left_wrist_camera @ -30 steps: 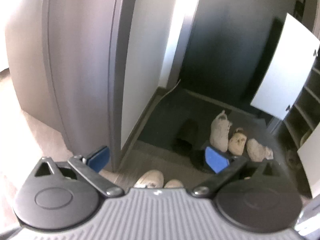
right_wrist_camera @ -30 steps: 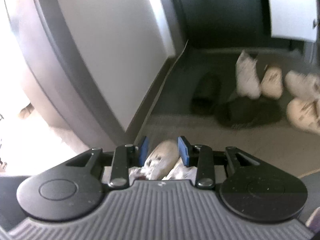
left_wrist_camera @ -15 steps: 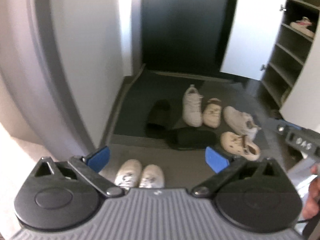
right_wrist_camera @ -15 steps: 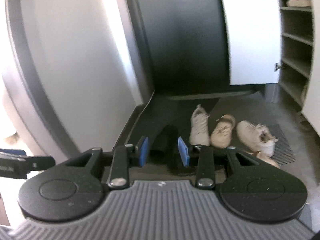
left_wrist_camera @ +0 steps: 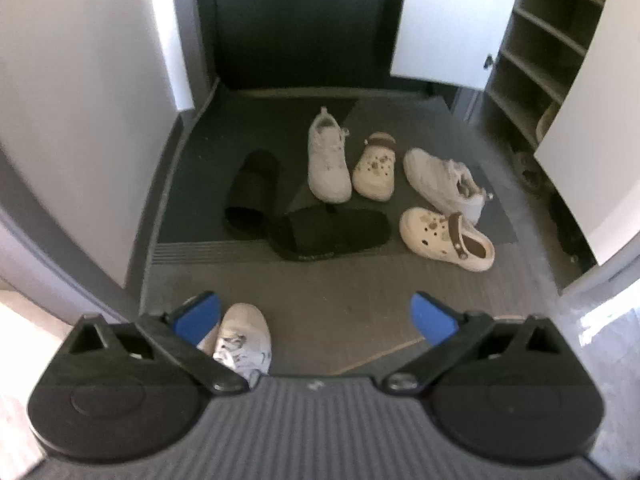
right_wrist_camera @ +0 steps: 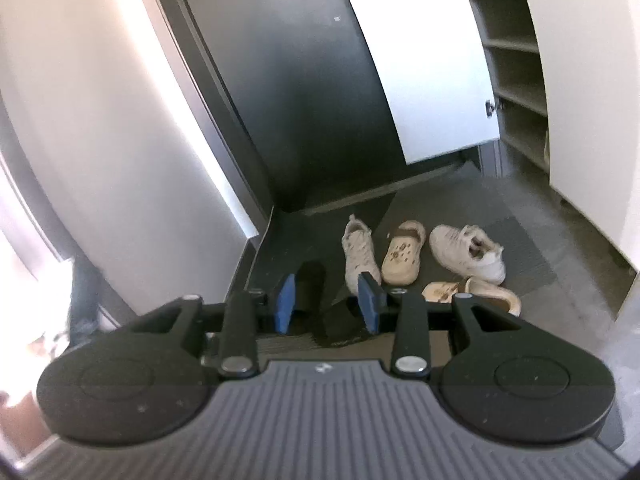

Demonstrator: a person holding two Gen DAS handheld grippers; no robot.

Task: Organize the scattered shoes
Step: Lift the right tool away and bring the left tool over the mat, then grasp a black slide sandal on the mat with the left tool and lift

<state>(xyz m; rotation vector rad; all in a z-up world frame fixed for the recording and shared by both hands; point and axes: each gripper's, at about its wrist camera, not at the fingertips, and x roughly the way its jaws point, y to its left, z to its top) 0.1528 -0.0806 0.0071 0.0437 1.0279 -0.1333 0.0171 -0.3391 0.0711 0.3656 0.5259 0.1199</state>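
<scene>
On the entry floor, from my left wrist view, I read the shoes left to right: a white sneaker (left_wrist_camera: 244, 336) sits nearest me beside the left gripper's (left_wrist_camera: 316, 316) left pad, toe pointing away. Beyond it on the dark mat (left_wrist_camera: 192, 184) a black slide (left_wrist_camera: 252, 188) runs lengthwise away from me, and a second black slide (left_wrist_camera: 332, 232) lies crosswise, touching the first. Next a white sneaker (left_wrist_camera: 328, 160) and a cream clog (left_wrist_camera: 376, 168) lie side by side with toes toward me. Right of them another white sneaker (left_wrist_camera: 444, 184) angles with its heel to the lower right, and a second cream clog (left_wrist_camera: 448, 236) lies just below it, toe to the left. An open shoe cabinet (left_wrist_camera: 536, 52) stands at the right. My left jaws stand wide apart around nothing. The right gripper's (right_wrist_camera: 328, 300) jaws are opening, nothing between them. A second ago the right gripper framed the near sneaker; now it looks higher toward the mat
</scene>
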